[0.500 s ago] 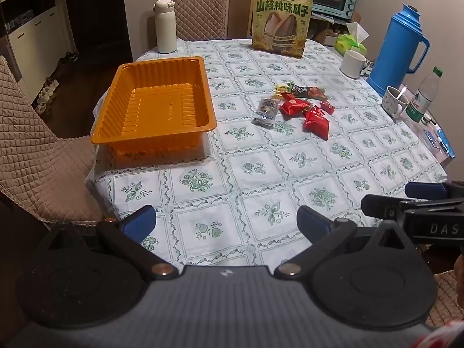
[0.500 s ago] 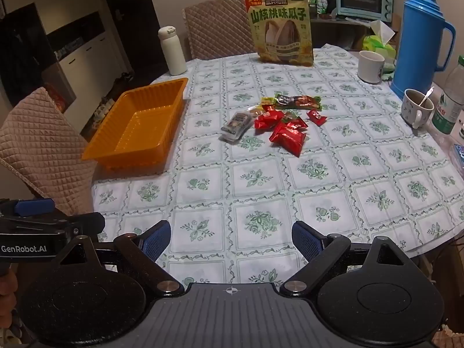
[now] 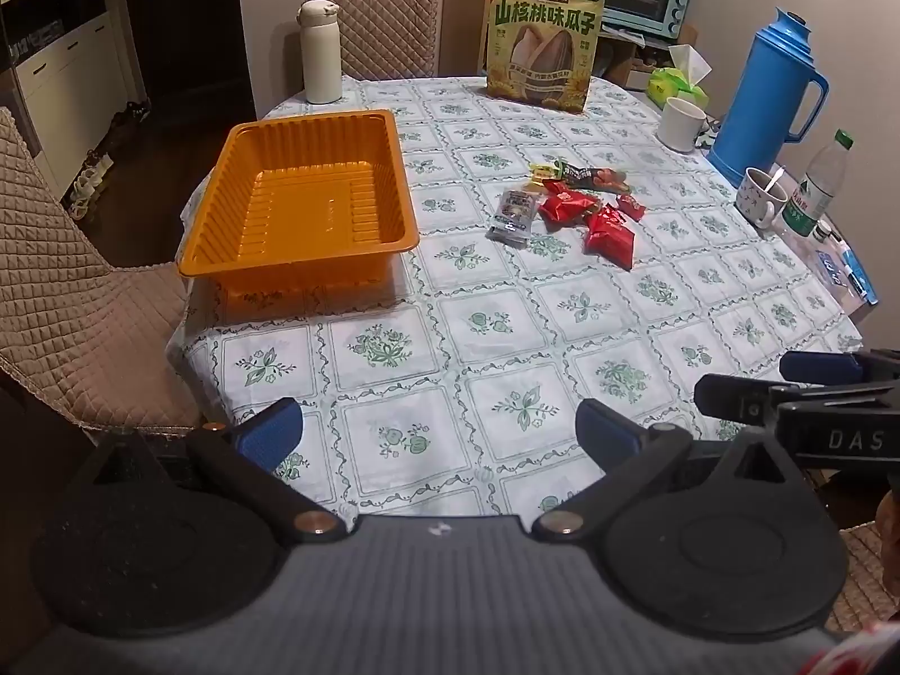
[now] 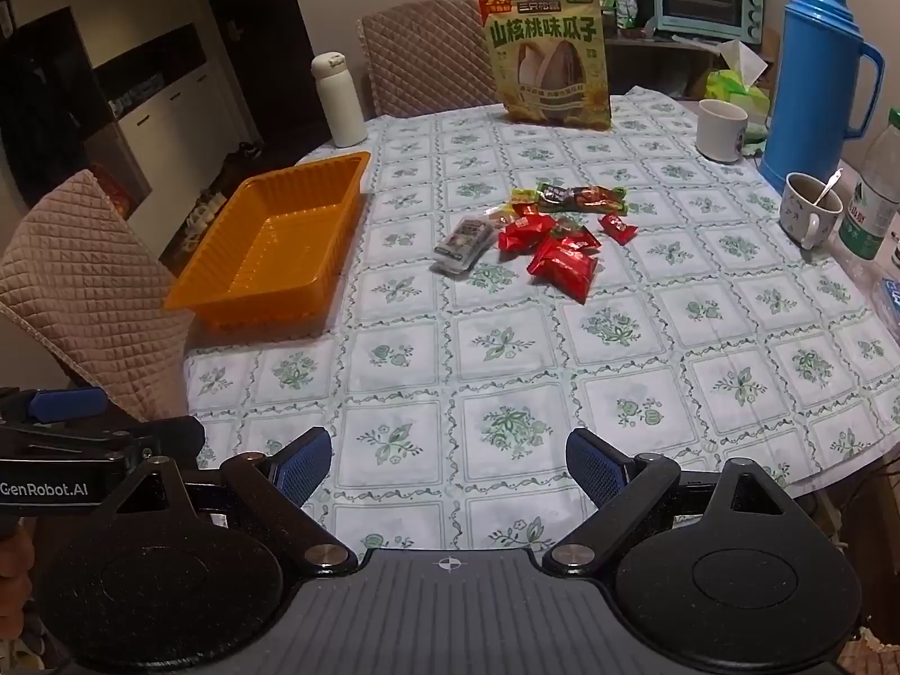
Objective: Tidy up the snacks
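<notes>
Two grippers, left (image 3: 439, 430) and right (image 4: 448, 464), spread wide and empty over the table's (image 3: 506, 332) near edge. Snacks (image 3: 568, 208) heaped mid-table, tray (image 3: 298, 197) at the left edge, well apart. Beyond: seed bag (image 3: 543, 45), white flask (image 3: 322, 50) at the far edge; mugs (image 3: 760, 194), blue thermos (image 3: 768, 95) along the right edge.

Honestly barely anything changes here: both wrist views just creep a touch closer to the table (image 3: 450, 337), nothing on it moves and neither gripper does anything new.
</notes>
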The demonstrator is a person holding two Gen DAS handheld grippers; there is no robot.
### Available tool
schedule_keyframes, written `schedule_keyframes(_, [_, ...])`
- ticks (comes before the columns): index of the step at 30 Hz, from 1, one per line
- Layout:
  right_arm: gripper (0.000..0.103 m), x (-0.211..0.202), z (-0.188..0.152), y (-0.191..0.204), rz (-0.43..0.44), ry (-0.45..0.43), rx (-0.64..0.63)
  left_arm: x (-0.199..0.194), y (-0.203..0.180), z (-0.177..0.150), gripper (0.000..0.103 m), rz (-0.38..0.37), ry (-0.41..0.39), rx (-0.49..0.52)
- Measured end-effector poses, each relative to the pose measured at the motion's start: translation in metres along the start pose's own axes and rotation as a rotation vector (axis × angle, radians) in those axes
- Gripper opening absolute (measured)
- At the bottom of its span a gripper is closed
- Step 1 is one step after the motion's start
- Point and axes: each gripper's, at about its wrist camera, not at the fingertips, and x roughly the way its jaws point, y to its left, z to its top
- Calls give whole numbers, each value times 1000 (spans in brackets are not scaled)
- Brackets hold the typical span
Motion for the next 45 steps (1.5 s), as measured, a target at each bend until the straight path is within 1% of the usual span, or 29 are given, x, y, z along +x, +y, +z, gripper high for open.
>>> schedule_keyframes(21, [90,-3,3,-1,-7,-8,5,0,1,4,103,-8,1,4])
schedule_keyframes(45, [90,11,6,-4,12,9,-9,10,1,7,103,10,17,-15])
